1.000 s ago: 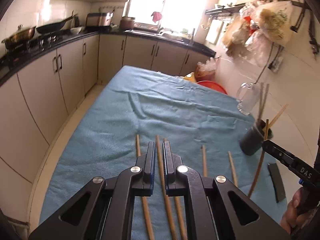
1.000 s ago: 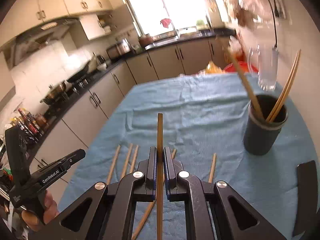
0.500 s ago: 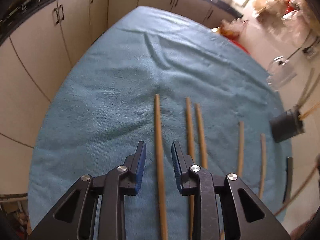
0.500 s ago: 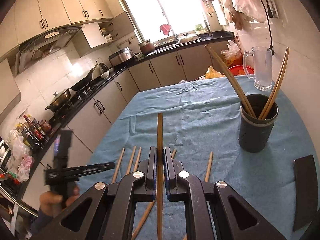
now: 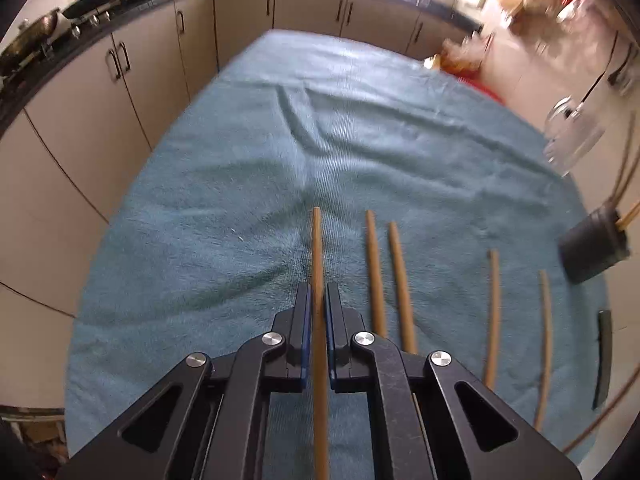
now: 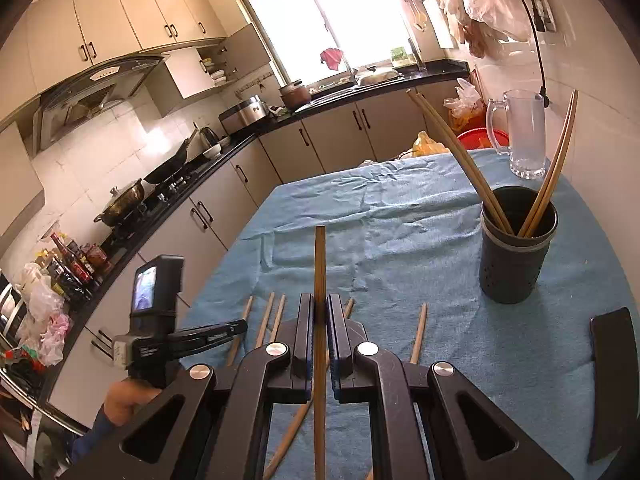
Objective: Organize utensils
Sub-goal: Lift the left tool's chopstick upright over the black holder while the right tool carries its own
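Several wooden chopsticks lie side by side on a blue towel (image 5: 240, 200). My left gripper (image 5: 318, 300) is low over the towel. Its jaws are closing on the leftmost chopstick (image 5: 317, 248), with the pads pressed against it. Two more chopsticks (image 5: 374, 272) lie just to its right. My right gripper (image 6: 319, 312) is shut on another chopstick (image 6: 320, 264), held above the towel and pointing away from me. A dark holder (image 6: 516, 248) with several chopsticks in it stands at the right. The left gripper (image 6: 240, 325) also shows low at the left in the right wrist view.
A glass mug (image 6: 524, 132) stands behind the holder near the wall. A flat black piece (image 6: 612, 356) lies at the towel's right edge. Kitchen cabinets and a counter with pans (image 6: 124, 204) run along the left. A person's hand (image 6: 124, 400) holds the left gripper.
My left gripper came down toward the towel, opened around the leftmost chopstick and then closed on it. The right gripper stayed in place with its chopstick.
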`<action>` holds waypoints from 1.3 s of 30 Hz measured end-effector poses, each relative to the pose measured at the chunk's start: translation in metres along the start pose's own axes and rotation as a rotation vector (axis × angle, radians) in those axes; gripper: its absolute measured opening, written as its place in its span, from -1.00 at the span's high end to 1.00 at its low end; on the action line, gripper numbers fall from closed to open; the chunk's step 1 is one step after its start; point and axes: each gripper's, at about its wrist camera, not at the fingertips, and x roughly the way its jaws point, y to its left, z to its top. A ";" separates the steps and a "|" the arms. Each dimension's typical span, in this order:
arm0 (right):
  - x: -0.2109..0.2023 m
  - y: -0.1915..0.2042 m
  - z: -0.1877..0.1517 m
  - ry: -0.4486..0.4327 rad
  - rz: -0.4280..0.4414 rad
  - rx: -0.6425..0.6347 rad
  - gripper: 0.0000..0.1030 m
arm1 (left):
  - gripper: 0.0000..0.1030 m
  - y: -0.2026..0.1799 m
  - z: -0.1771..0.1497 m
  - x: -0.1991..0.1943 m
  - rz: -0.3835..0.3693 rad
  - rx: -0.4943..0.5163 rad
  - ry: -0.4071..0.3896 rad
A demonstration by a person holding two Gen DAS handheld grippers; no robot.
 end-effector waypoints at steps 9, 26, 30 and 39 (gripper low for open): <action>-0.015 0.002 0.000 -0.048 0.001 -0.005 0.87 | 0.88 -0.014 -0.014 -0.103 -0.084 0.028 -0.226; -0.038 0.000 0.002 -0.102 -0.006 -0.003 0.87 | 0.88 -0.016 -0.026 -0.161 -0.137 0.030 -0.325; -0.041 -0.001 0.003 -0.113 -0.005 -0.003 0.87 | 0.88 -0.021 -0.025 -0.167 -0.140 0.043 -0.336; -0.051 -0.009 0.006 -0.138 -0.005 0.019 0.87 | 0.88 -0.036 -0.020 -0.176 -0.156 0.079 -0.348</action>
